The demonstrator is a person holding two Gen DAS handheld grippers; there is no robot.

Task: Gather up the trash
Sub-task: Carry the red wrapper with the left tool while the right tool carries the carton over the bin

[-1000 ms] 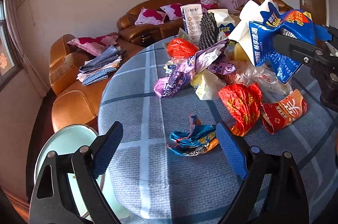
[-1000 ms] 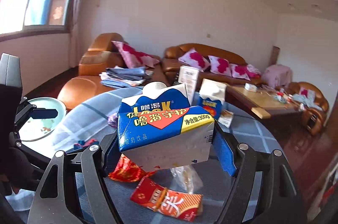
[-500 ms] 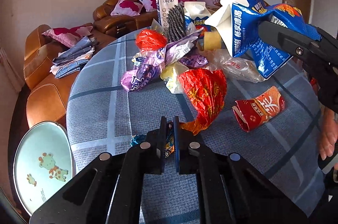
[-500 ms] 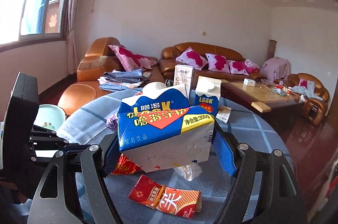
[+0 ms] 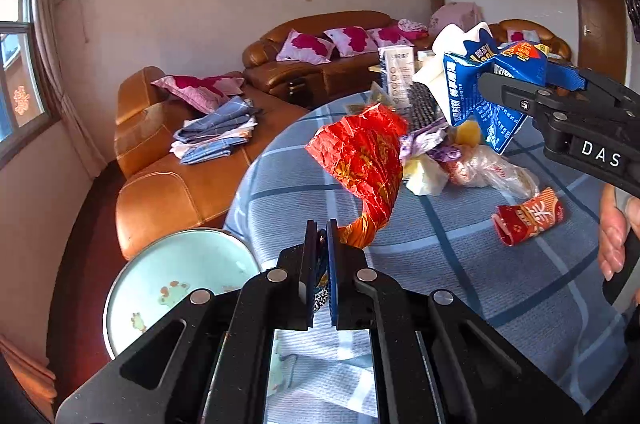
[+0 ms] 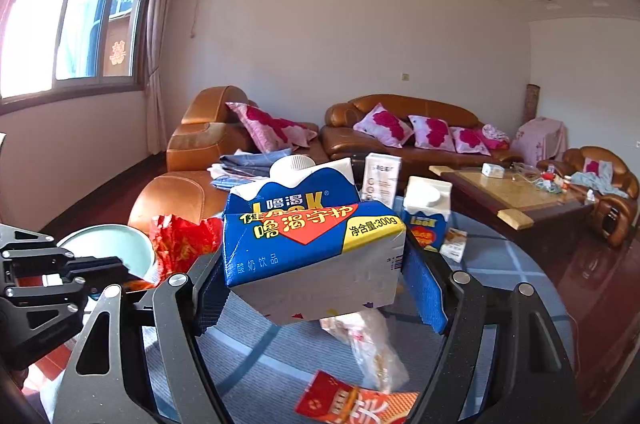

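Left wrist: left gripper (image 5: pixel 320 256) pinches wrappers (image 5: pixel 362 160); right gripper (image 6: pixel 320 284) clamps blue carton (image 6: pixel 312 244) between its jaws.

We see a round table (image 5: pixel 304 184) in blue plaid cloth; right of centre lie a flattened red carton (image 5: pixel 528 218), a clear plastic bag (image 5: pixel 492 170) and purple wrappers (image 5: pixel 430 142).

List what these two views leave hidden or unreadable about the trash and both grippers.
- Left wrist view: what the left gripper pinches besides the red wrapper; its fingers hide all but a blue-patterned sliver.
- Left wrist view: the trash pile behind the red wrapper and the blue carton.
- Right wrist view: the table under the carton and right gripper.
- Right wrist view: the red packet, cut by the bottom edge.
- Both: small print, too small.
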